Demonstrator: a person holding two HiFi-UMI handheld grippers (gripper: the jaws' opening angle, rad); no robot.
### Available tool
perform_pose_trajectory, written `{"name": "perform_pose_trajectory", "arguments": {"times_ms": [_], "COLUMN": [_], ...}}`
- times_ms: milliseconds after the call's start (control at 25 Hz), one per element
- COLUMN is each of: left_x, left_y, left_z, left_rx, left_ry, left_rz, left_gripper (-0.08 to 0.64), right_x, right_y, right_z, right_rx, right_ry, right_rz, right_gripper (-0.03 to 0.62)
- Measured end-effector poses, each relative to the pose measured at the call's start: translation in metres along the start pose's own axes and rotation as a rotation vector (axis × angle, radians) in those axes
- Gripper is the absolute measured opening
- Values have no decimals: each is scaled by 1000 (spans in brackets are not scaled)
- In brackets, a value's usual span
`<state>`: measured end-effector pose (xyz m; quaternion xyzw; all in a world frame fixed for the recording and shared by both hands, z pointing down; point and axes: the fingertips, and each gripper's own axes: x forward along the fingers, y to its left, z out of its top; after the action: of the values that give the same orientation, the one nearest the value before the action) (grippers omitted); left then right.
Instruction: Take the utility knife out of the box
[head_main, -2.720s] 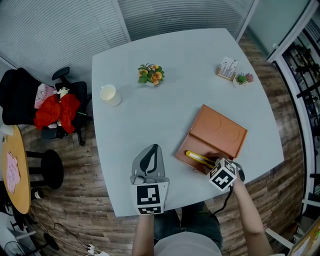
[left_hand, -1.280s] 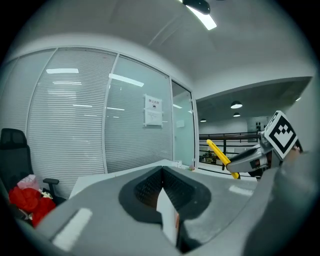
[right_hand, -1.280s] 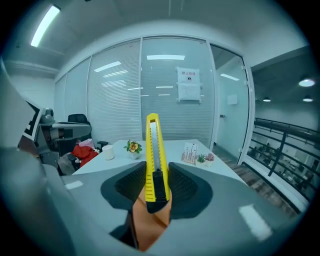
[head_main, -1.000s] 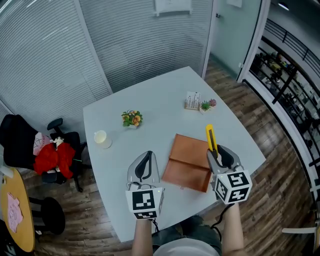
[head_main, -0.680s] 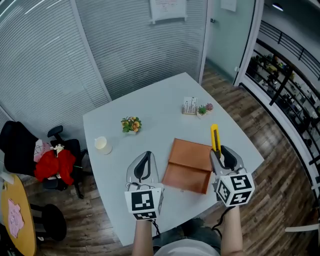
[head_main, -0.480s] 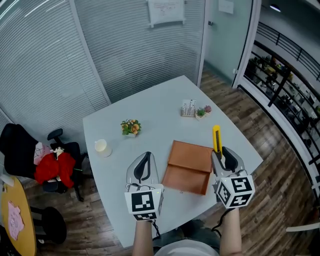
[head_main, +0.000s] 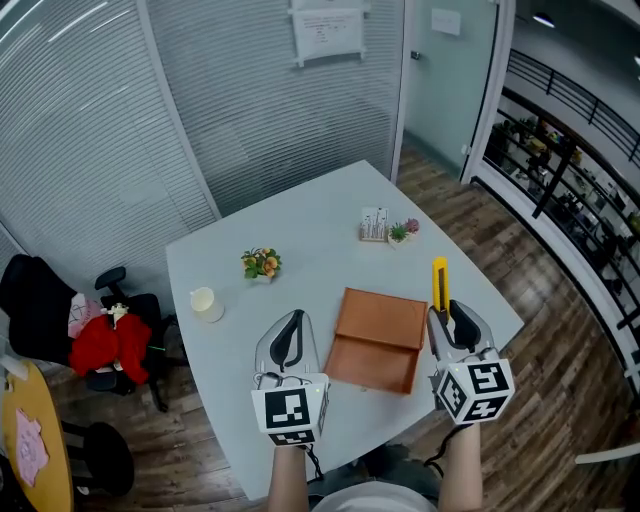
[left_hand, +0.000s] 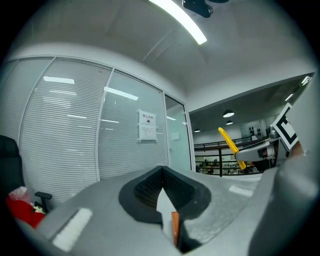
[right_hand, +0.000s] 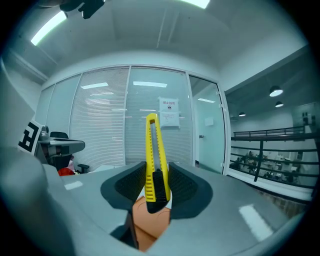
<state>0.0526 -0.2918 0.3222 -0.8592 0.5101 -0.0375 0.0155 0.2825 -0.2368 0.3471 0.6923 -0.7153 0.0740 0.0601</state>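
A yellow utility knife (head_main: 439, 284) is clamped by its black end in my right gripper (head_main: 447, 310), its long body sticking out past the fingertips. It is held up in the air off the right side of the brown box (head_main: 379, 340). The right gripper view shows the knife (right_hand: 154, 155) upright between the pads (right_hand: 180, 187), with the box (right_hand: 150, 226) below. The box lies on the white table (head_main: 300, 215) between the two grippers. My left gripper (head_main: 291, 325) hovers left of the box, jaws shut with nothing between them. Its own view also shows the knife (left_hand: 229, 144) at the right.
On the table's far half stand a white cup (head_main: 206, 303), a small flower pot (head_main: 261, 263), a card holder (head_main: 374, 224) and a tiny plant (head_main: 400, 232). An office chair with red cloth (head_main: 100, 340) is at the left. Glass walls with blinds stand behind.
The right gripper went from the knife lying in the box to holding it in the air above the table. Over the last second both grippers rose slightly and the view tilted upward.
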Motion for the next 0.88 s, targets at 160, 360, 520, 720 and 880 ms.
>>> {"name": "perform_pose_trajectory", "arguments": {"times_ms": [160, 360, 520, 720, 880], "left_x": [1, -1, -3, -4, -3], "left_y": [4, 5, 2, -2, -1], "left_z": [0, 2, 3, 6, 6], "left_rx": [-2, -4, -5, 0, -6], "left_ry": [-6, -10, -13, -19, -18], "left_rz": [3, 5, 2, 0, -2], "left_gripper": [1, 0, 0, 0, 2], "right_x": [0, -3, -5, -9, -8], "right_y": [0, 1, 2, 1, 2], "right_z": [0, 1, 1, 1, 1], "right_rx": [-3, 1, 3, -1, 0], "right_ry": [-1, -4, -6, -6, -4], "right_rz": [-3, -8, -6, -3, -5], "right_gripper": [169, 169, 169, 169, 169]}}
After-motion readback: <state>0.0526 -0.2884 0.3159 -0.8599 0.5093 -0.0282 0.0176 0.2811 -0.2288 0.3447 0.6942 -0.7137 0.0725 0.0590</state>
